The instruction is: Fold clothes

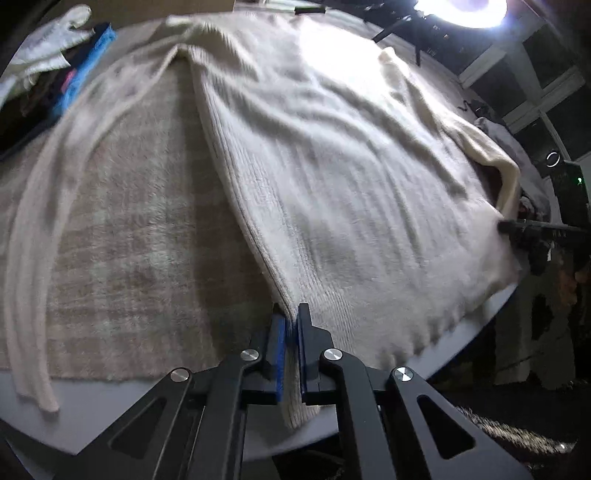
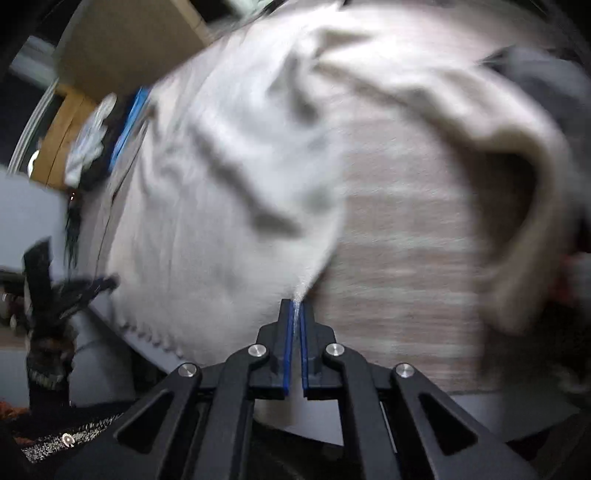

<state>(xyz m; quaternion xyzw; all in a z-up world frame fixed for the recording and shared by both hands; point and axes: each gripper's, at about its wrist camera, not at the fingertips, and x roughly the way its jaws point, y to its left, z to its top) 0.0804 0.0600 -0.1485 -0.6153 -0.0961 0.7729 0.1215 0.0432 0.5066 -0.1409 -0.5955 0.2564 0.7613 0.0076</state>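
A cream knit sweater (image 1: 332, 155) lies spread across a round table, its ribbed hem towards me. My left gripper (image 1: 291, 314) is shut on the hem's left corner, and cloth fills the gap between the blue pads. One long sleeve (image 1: 48, 206) trails down the left side. In the left wrist view the right gripper (image 1: 517, 229) shows at the sweater's far right edge. In the blurred right wrist view my right gripper (image 2: 295, 306) is shut on the sweater's (image 2: 229, 184) other hem corner, which rises lifted to a point. The other sleeve (image 2: 524, 177) curls on the right.
A beige checked blanket (image 1: 140, 240) covers the grey table (image 1: 110, 410) beneath the sweater. A pile of other clothes with a blue item (image 1: 81, 77) sits at the table's far left. A bright lamp (image 1: 461, 11) glares at the top right. A person's dark sleeve (image 2: 48, 325) shows at left.
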